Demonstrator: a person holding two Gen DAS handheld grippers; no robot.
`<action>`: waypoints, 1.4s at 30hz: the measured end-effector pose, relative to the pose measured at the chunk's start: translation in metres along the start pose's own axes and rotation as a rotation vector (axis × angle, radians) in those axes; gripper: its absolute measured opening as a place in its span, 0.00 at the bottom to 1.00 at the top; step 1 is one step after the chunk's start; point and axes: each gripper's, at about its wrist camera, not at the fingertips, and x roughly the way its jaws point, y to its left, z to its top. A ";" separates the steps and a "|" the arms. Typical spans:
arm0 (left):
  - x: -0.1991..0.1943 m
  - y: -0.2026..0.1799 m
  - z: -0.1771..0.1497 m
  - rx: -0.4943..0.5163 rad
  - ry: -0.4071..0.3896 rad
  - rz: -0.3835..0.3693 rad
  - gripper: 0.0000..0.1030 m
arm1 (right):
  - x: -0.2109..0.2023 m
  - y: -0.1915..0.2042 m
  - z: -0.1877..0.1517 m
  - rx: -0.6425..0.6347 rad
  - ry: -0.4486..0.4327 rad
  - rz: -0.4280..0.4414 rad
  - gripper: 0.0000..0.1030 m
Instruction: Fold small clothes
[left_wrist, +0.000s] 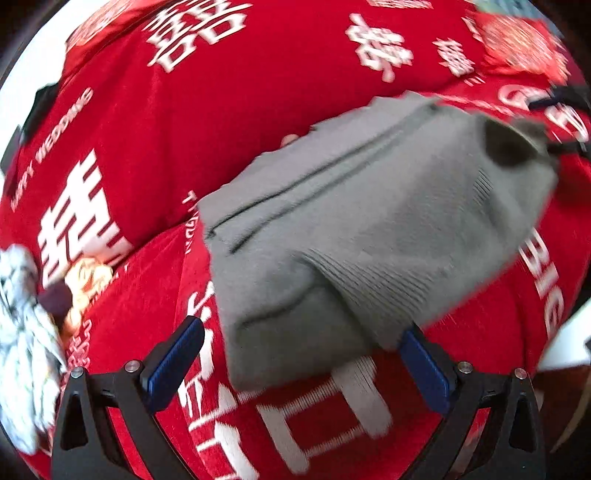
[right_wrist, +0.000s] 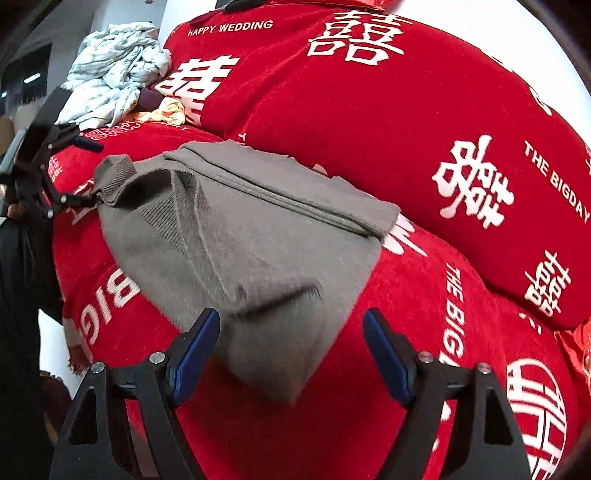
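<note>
Right wrist view: folded grey knit garment lies on red printed cushion, long axis toward left gripper; right gripper wide open, empty, straddling near corner; left equally open, empty.

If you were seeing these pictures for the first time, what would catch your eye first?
The bright red bedding with big white wedding characters fills both views. On it lies a folded grey knit garment, its near corner between the open blue pads of the right hand-held gripper. A crumpled pale cloth sits at the far left edge of the bed.
</note>
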 end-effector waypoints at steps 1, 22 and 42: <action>0.003 0.003 0.009 -0.026 -0.003 0.001 1.00 | 0.007 0.000 0.005 0.003 0.004 -0.017 0.80; 0.005 0.082 0.017 -0.149 0.007 -0.185 1.00 | 0.009 -0.041 0.021 0.185 -0.018 0.280 0.80; 0.006 0.093 0.028 -0.105 0.015 -0.273 1.00 | 0.082 -0.028 0.035 0.158 0.096 0.271 0.09</action>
